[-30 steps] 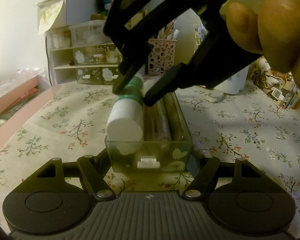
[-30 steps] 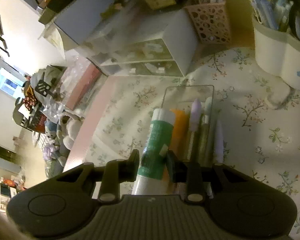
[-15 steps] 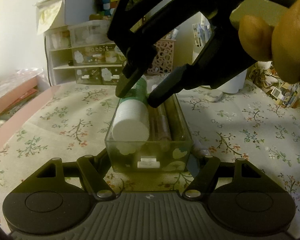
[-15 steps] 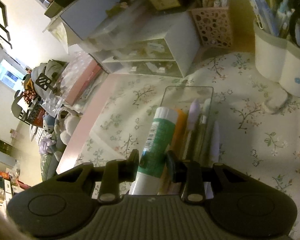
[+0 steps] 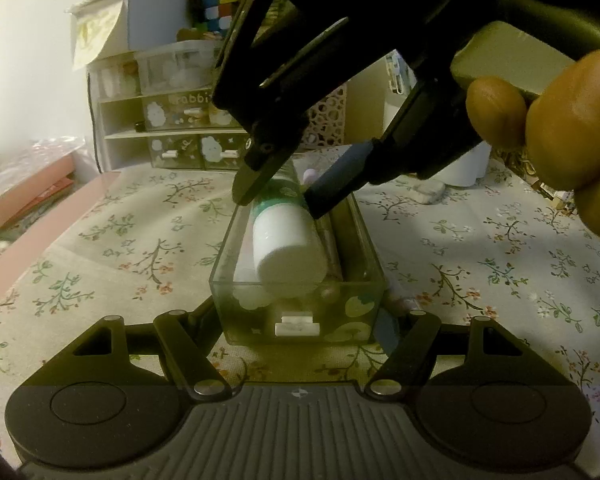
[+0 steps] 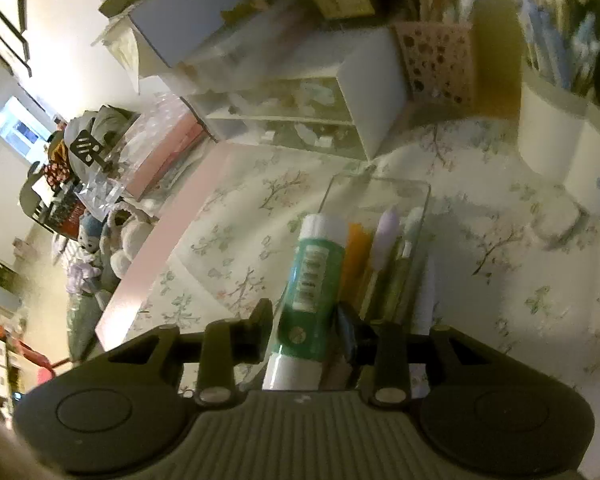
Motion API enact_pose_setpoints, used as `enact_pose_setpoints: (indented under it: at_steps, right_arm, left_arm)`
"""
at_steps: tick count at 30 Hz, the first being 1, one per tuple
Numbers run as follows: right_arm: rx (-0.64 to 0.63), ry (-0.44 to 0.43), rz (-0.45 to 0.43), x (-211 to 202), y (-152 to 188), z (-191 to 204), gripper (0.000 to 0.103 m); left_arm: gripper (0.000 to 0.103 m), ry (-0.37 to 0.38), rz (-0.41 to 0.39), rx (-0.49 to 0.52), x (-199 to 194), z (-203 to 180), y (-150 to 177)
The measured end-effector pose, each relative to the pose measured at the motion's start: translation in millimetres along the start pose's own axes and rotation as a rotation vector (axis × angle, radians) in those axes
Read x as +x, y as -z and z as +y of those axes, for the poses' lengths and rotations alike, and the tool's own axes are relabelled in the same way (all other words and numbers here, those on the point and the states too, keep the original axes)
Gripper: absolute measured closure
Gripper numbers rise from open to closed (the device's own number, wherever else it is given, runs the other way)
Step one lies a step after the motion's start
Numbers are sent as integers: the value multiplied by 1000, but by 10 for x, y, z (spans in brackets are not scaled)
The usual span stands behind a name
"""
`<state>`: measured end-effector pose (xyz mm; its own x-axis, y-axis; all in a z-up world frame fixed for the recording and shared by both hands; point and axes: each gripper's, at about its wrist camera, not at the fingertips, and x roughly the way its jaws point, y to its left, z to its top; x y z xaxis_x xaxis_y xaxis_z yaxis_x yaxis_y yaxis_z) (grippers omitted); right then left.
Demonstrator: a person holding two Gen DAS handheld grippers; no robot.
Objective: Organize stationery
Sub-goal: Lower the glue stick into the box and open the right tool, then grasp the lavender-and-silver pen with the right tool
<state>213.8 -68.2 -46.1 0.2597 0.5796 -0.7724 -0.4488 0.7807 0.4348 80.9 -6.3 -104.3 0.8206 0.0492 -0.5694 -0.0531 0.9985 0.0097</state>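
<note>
Left wrist view: the left gripper [image 5: 300,320] clamps the near end of a clear plastic drawer tray [image 5: 298,312], its jaws pressed on the two side walls, steadying it on the floral tablecloth [image 5: 112,248]. Above it, the right gripper [image 5: 278,196], carried by a hand [image 5: 560,132], straddles a green-and-white glue stick [image 5: 286,236]. The stick lies tilted in the tray, its white end raised toward the near wall. The right jaws have just been opening; the stick sits between them.

Right wrist view: the glue stick [image 6: 312,292] runs lengthwise along the tray's left side, beside an orange marker [image 6: 356,252] and a lilac-capped pen [image 6: 386,232]. A small gap shows at each pad, so the grip appears released, though blur limits certainty.

Step in hand, as judged: depositing the glue stick into the tray. The next move calls for spreading the right jaws fully and lifting clear without dragging the stick, while the left gripper keeps the tray from sliding. The stick looks rigid and smooth, and liable to roll against its neighbours.
</note>
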Motion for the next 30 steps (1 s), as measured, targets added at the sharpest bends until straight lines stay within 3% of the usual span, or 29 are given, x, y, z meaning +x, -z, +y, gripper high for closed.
enact_pose_setpoints:
  at_steps: [11,17,23,30]
  right_arm:
    - [-45,-14,-22,-87,15,43,54]
    - [-10,-87,-48,-185,44,-50,54]
    - [29,-52,-139,-366,27,-186,54]
    - [75,109,-68,-254,167,-557,54]
  left_arm:
    - [31,5,0,1,-1,12,2]
    - [31,8,0,0,3,20,4]
    - [31,10,1,-2,4,24,4]
    - [31,15,-2,-9,1,32,7]
